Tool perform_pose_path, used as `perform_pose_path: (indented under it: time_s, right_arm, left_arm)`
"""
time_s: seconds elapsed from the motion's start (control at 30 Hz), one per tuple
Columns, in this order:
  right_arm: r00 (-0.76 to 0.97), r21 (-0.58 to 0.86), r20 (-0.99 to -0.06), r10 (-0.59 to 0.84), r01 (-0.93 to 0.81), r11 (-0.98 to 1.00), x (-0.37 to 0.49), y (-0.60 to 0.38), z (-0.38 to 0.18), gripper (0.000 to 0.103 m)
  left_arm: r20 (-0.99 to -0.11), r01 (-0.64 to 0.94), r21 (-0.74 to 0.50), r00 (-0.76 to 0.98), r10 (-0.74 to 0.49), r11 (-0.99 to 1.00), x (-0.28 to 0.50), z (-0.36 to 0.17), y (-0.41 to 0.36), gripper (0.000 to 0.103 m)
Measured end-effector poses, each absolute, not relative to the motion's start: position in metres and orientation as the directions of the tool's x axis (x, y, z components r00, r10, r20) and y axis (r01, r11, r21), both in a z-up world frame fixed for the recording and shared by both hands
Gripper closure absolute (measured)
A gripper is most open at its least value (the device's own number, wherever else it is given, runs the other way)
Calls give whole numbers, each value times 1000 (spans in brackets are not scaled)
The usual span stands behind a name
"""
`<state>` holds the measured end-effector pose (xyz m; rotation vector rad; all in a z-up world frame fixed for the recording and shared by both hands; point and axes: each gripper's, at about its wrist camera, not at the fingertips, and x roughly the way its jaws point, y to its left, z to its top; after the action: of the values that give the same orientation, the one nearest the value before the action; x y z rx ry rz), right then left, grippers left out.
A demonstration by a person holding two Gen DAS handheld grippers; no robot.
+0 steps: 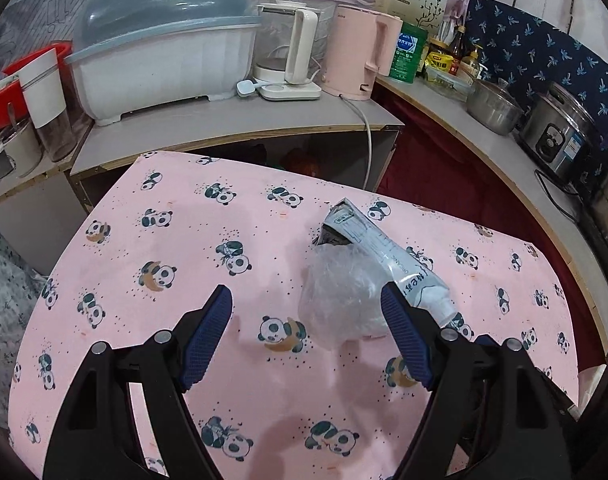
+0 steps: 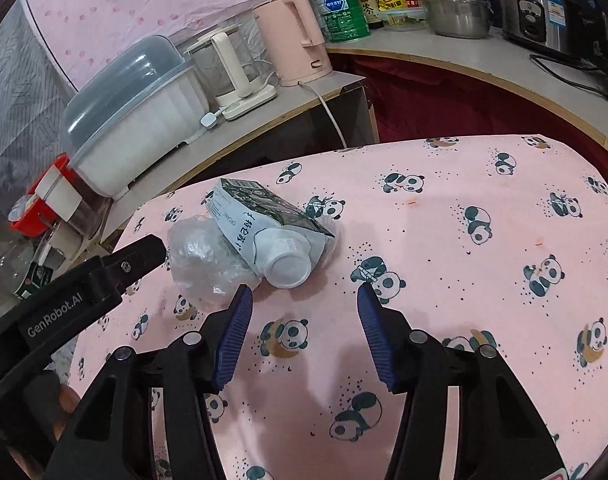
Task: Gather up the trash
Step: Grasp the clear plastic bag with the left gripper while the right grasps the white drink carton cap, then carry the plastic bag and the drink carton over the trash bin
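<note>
In the right view alone, the carton's (image 2: pixel 264 220) white cap (image 2: pixel 287 268) shows.

Crinkled clear plastic bag (image 1: pixel 344 300), glossy carton (image 2: pixel 260 216)

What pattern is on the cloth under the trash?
The tablecloth is pink with a repeating print of small pandas, some on brown crescent moons. The right wrist view shows it best.

On the table (image 1: pixel 152 240), the crumpled plastic bag (image 1: pixel 340 296) lies left of and touching the milk carton (image 1: pixel 388 256); kettles (image 1: pixel 356 56) stand on the counter (image 1: pixel 232 120) behind.
</note>
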<state>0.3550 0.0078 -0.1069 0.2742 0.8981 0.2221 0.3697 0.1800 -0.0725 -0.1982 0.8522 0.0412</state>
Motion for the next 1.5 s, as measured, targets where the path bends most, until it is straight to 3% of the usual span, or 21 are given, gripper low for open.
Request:
perform_pose_path:
  time_s: [0.13, 0.2, 0.37, 0.47, 0.53, 0.97, 1.5]
  right_arm:
    - [605, 368, -725, 329, -64, 928, 367, 4, -110, 51]
    - [603, 360, -726, 329, -74, 930, 371, 6, -111, 51]
    - [593, 359, -729, 343, -96, 928, 377, 15, -117, 53]
    - [592, 358, -724, 354, -116, 927, 378, 20, -118, 60]
    - [586, 361, -723, 366, -132, 923, 379, 24, -120, 74]
    - [625, 367, -703, 340, -91, 926, 333, -9, -103, 75]
    - [706, 325, -687, 170, 89, 942, 198, -136, -61, 76]
  left_arm:
    - [-769, -82, -164, 635, -75, 983, 387, -82, 170, 31]
    - [-776, -67, -164, 624, -87, 984, 392, -87, 165, 37]
    - [-789, -53, -213, 598, -140, 976, 397, -95, 167, 73]
    - [-779, -44, -208, 612, -139, 977, 392, -94, 169, 79]
    - [-778, -36, -202, 613, -138, 979, 389, -93, 169, 81]
    - [-776, -30, -188, 617, -130, 982, 351, -86, 158, 84]
    - [-781, 102, -166, 593, -194, 981, 247, -64, 81, 84]
